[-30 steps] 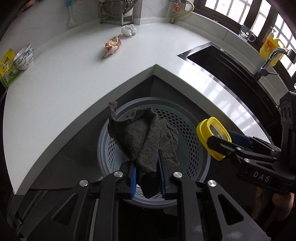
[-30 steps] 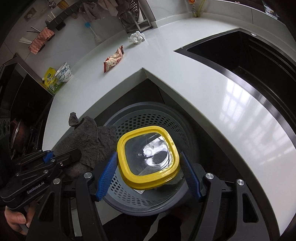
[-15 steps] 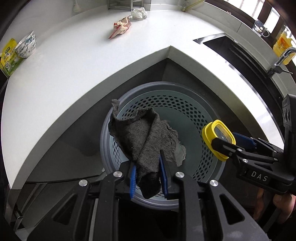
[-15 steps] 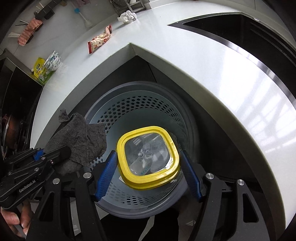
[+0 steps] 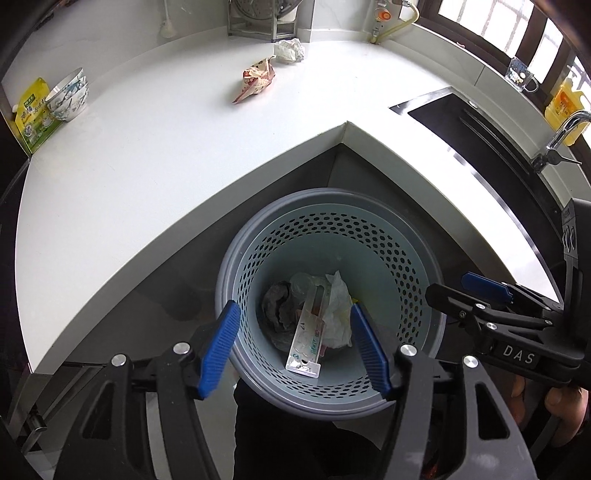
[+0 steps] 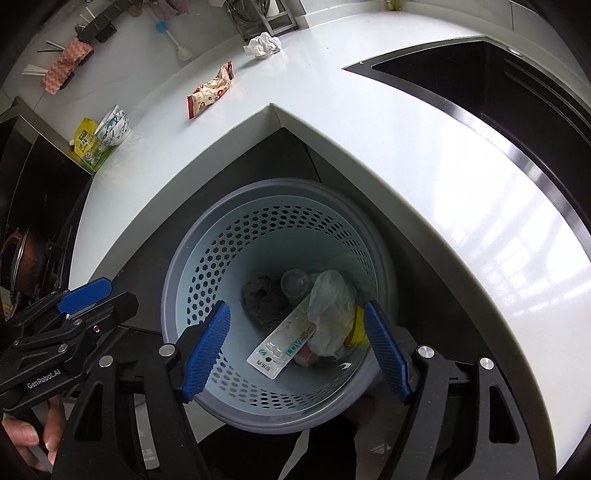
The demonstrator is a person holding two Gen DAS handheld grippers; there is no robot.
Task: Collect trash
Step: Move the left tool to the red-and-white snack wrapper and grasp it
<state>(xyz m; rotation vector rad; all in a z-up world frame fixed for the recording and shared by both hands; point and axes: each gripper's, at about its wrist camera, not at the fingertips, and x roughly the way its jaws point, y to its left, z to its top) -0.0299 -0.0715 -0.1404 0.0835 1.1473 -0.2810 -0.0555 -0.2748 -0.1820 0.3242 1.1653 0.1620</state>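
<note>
**A:** What is sitting in the middle of both views?

**B:** A round grey perforated wastebasket [image 5: 413, 254] is standing on the floor, tucked into the inner corner of a white L-shaped countertop [image 5: 147, 147]. Both cameras are looking down into it.

**A:** What are the grippers doing?

**B:** The left gripper [image 5: 293, 345] is hovering over the near rim with its blue-padded jaws spread wide and nothing between them. The right gripper [image 6: 295, 347] is hanging over the same basket, also spread wide and carrying nothing. Each one is showing at the edge of the other's view.

**A:** Where is the trash lying?

**B:** At the bottom of the basket. A dark grey rag [image 6: 264, 297] is sitting crumpled on the left. Beside it a crumpled white plastic bag [image 6: 330, 306] is resting on the right, and a long flat blister pack [image 6: 284, 341] is leaning diagonally across the pile toward the near wall. A yellow rim [image 6: 356, 326] is peeking out from under the bag, and a clear round piece [image 6: 295, 282] is lying behind the bag.

**A:** Is anything waiting on the counter?

**B:** Yes. A red and white snack wrapper [image 5: 255, 79] is lying near the back, with a crumpled white paper wad [image 5: 290, 50] just beyond it by a metal rack [image 5: 258, 18]. At the far left a patterned bowl [image 5: 68, 96] is sitting against a green and yellow packet [image 5: 33, 118]. A black sink [image 6: 498, 92] is sitting in the right run of the counter.
</note>
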